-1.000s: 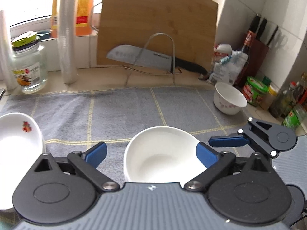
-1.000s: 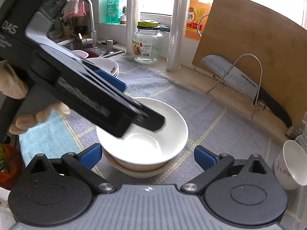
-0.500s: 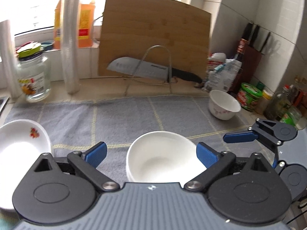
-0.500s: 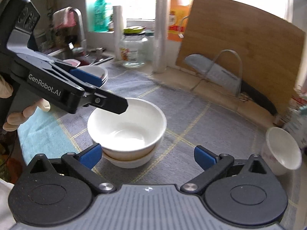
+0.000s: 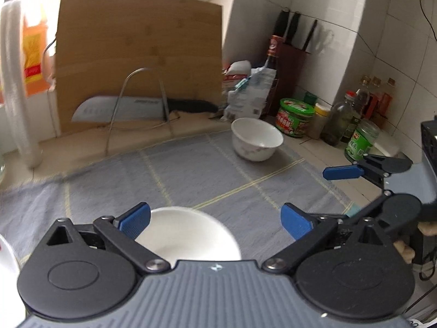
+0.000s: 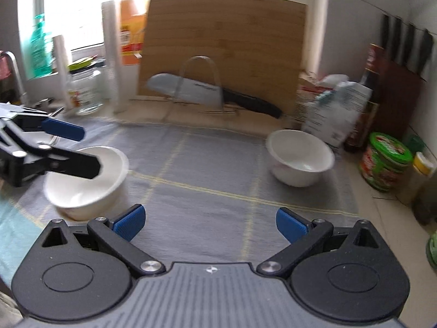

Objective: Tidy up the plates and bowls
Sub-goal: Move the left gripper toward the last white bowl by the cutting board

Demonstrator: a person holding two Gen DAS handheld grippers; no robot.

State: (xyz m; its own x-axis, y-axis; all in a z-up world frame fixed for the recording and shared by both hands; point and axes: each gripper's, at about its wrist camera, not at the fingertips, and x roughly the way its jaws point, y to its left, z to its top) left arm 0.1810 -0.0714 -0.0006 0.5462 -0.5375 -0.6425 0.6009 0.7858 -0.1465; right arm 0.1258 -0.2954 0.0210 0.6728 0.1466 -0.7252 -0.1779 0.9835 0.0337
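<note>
Grey cloth (image 6: 207, 169) spread over the table. Stacked white bowl (image 6: 84, 180) released and left at the cloth's left; left gripper (image 5: 215, 218) just opened further, fingers wide, bowl below and clear. Right gripper (image 6: 210, 221) swung over, fingers wide, empty, facing small patterned bowl (image 6: 300, 157), well apart: likely next pick.
</note>
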